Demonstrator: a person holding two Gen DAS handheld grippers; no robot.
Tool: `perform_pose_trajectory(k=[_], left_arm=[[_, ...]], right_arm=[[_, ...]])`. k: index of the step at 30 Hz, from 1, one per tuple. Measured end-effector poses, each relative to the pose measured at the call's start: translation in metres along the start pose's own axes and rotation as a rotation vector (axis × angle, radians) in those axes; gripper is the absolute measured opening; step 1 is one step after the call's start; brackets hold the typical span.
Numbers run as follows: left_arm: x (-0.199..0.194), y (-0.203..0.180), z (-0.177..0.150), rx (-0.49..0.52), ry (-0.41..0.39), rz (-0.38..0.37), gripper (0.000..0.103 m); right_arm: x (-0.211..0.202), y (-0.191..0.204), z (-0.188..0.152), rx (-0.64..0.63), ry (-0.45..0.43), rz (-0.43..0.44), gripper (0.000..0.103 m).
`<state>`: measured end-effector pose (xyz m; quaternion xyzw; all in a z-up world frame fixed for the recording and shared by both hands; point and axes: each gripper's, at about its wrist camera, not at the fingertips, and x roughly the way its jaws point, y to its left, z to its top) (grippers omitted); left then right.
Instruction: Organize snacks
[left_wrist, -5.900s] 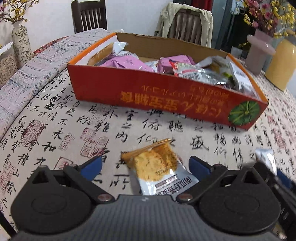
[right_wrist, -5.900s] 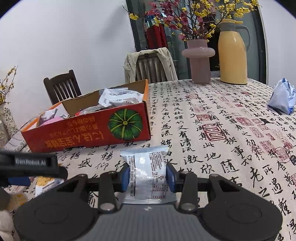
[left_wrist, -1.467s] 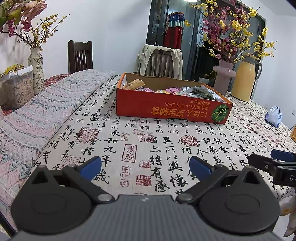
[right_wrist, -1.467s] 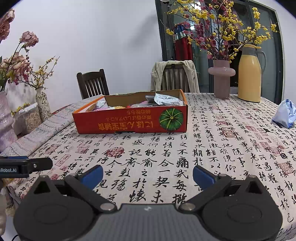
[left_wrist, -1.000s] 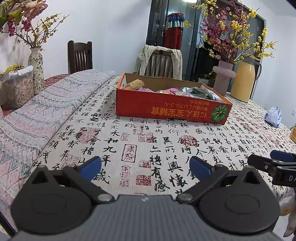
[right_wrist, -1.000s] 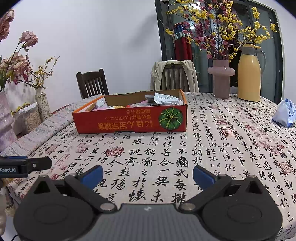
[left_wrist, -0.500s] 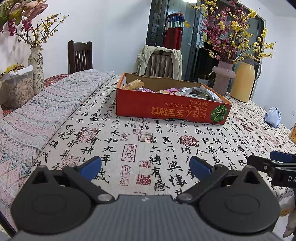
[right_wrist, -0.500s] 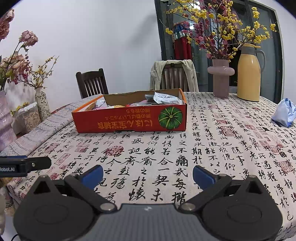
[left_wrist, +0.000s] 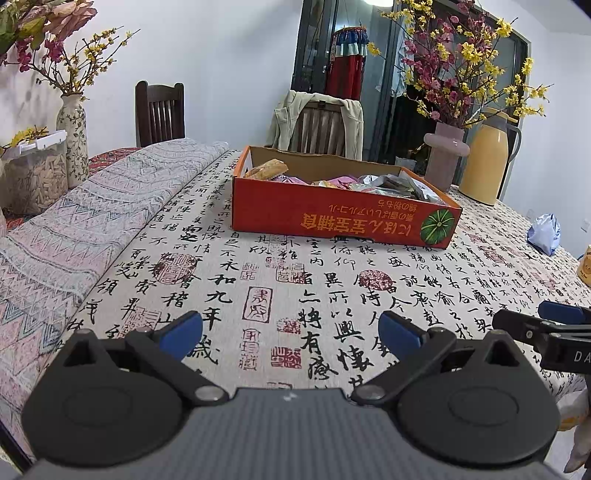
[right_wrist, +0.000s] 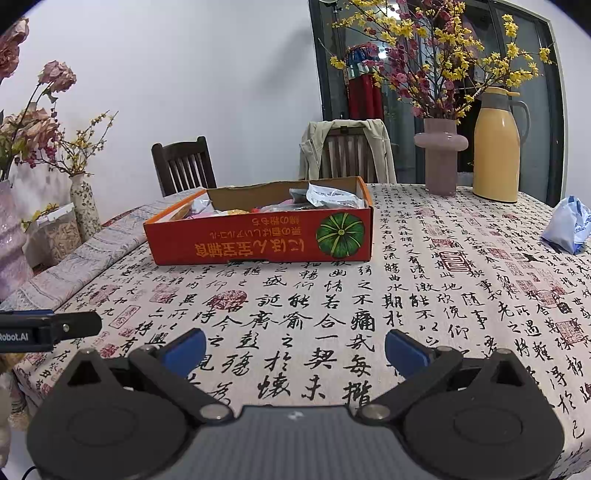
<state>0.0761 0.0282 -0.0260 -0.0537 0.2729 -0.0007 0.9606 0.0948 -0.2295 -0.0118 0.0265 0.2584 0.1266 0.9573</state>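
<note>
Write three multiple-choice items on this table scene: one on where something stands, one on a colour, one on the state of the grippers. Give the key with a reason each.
1. Where does the yellow thermos stand?
A. inside the snack box
B. on the table beside the pink vase, beyond the box
C. on a chair

2. What colour is the outside of the snack box?
A. blue
B. white
C. red-orange

3. How are the left gripper and the right gripper?
A. both open and empty
B. both shut on packets
C. one open, one shut

Key: 1 B, it stands by the vase behind the box. 2 C, the front wall is red-orange with a green pumpkin. 3 A, each gripper's blue pads are wide apart with only tablecloth between.
</note>
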Motion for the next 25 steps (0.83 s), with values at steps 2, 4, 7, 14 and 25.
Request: perform_pose_trajectory(k=[2, 4, 7, 14, 25], left_arm=[[0.0, 0.0001, 0.0, 0.0, 0.0, 0.0, 0.103], [0.0001, 0.0001, 0.0001, 0.0, 0.0, 0.0, 0.103], [0.0, 0.0001, 0.0001, 0.0, -0.001, 0.0, 0.103], [0.0, 0.0, -0.0002, -0.001, -0.002, -0.002, 0.103], [0.0006, -0.0027, 0.0025, -0.002, -0.009, -0.019, 0.103]], right_arm=[[0.0, 0.0, 0.0, 0.0, 0.0, 0.0, 0.103], [-0.0001, 0.0001, 0.0, 0.0, 0.0, 0.0, 0.103], [-0.0001, 0.0001, 0.0, 0.0, 0.0, 0.0, 0.103], [-0.0001, 0.0002, 0.0001, 0.0, 0.0, 0.0, 0.103], [0.0027, 0.0006, -0.0026, -0.002, 0.012, 0.002, 0.103]])
